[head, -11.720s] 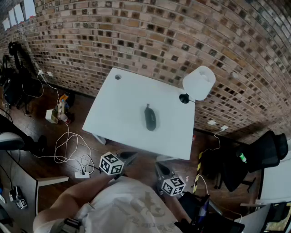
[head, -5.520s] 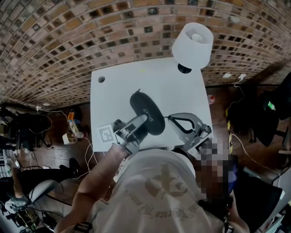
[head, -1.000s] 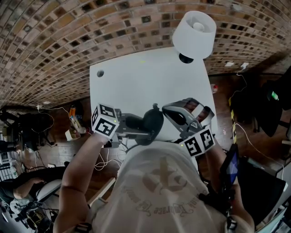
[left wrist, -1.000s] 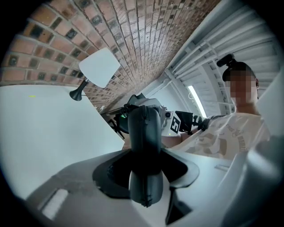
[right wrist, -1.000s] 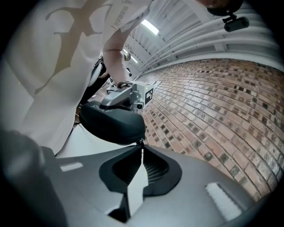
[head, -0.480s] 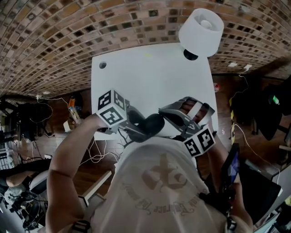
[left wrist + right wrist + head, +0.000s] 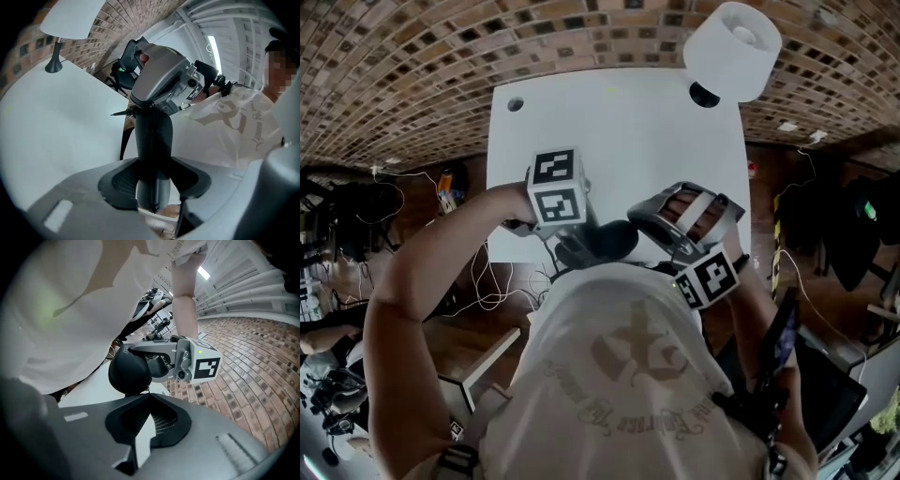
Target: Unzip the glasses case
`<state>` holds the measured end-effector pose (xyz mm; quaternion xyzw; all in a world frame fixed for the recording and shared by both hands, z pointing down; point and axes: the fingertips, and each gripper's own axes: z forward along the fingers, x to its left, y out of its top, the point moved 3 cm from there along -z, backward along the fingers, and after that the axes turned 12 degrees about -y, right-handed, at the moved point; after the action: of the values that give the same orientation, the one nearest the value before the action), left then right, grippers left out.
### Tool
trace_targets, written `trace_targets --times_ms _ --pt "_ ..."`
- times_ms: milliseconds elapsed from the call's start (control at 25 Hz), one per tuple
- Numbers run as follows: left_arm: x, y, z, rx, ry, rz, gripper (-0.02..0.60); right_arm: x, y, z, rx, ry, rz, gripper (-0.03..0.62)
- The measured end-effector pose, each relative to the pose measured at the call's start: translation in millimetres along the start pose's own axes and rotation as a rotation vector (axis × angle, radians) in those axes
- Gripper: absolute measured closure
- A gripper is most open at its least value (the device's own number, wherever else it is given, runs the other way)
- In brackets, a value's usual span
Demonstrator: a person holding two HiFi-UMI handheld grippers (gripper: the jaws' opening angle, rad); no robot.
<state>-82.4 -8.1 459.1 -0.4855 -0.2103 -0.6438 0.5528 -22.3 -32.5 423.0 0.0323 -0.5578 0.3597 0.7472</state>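
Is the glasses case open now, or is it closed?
Closed, as far as shown: in the left gripper view the glasses case, clamped in the left gripper, shows its zip line with no gap.

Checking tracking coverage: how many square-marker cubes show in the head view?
2. One cube is on the left gripper, by the glasses case; the other is on the right gripper, beside the white shirt. None looks hidden.

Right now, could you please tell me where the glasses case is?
In the head view the glasses case is at the near edge of the white table, clamped in the left gripper, with the shut right gripper at its right end.
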Motion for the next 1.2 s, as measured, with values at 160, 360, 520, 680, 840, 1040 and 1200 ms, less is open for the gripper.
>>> trace_targets --times_ms 160,360,520,680,840,1040,1200 --pt "9 -1 2 0.104 0.027 -0.02 0.37 8 -1 6 -0.009 0.058 0.004 0.588" --pt "17 -8 -1 0.184 0.054 -0.033 0.37 10 -2 20 -0.012 0.089 -0.004 0.588" --pt "30 -11 -6 0.131 0.099 -0.037 0.367 13 -12 32 0.021 0.086 0.003 0.586" --pt "54 -10 -7 -0.019 0.132 -0.046 0.364 15 -42 31 0.121 0.063 0.119 0.582" --pt "66 -10 -7 -0.252 0.156 -0.044 0.36 4 -67 24 0.207 -0.002 0.285 0.582" --pt "70 16 -4 -0.539 0.177 0.016 0.359 1 -91 6 0.211 -0.041 0.703 0.571" --pt "70 24 -19 -0.748 0.204 0.072 0.357 -5 -114 -4 0.184 -0.079 1.067 0.568"
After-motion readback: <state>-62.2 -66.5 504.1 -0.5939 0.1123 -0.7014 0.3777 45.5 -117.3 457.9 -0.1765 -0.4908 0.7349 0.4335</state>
